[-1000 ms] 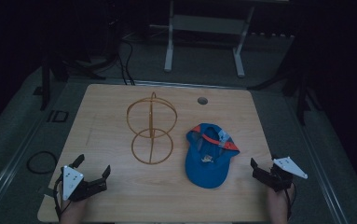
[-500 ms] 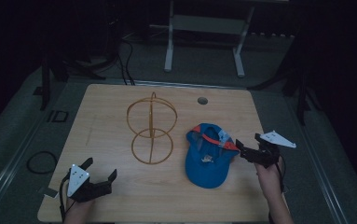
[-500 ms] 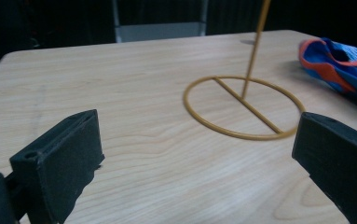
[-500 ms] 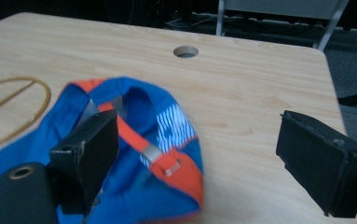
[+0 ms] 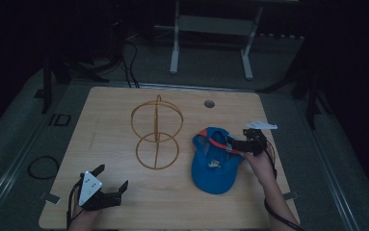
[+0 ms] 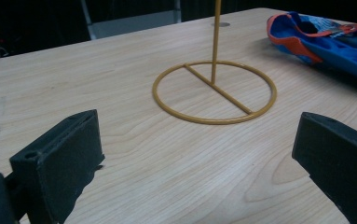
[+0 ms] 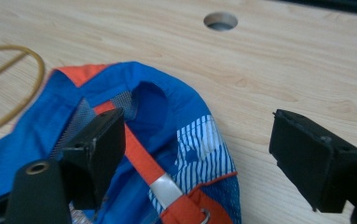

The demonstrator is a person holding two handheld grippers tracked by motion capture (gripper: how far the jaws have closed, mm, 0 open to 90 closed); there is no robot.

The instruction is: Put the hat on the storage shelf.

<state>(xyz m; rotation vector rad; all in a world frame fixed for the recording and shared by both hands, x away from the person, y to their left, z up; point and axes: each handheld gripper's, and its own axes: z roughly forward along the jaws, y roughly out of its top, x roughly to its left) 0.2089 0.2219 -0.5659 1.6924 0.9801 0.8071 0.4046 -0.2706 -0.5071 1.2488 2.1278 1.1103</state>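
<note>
Moving in from the worktop's right edge, the right gripper is now hovering, jaws spread, over the blue cap, while the left gripper is waiting released at lower left.

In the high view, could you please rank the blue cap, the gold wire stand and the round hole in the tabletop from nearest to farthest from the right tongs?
1. Blue cap: directly at the right tongs, at its back edge.
2. Round hole: farther back on the table, slightly left.
3. Gold wire stand: to the left, beyond the cap.

Cloth cap with mesh panels, seemingly painted metal stand, matt wooden table (smooth-grained).
</note>
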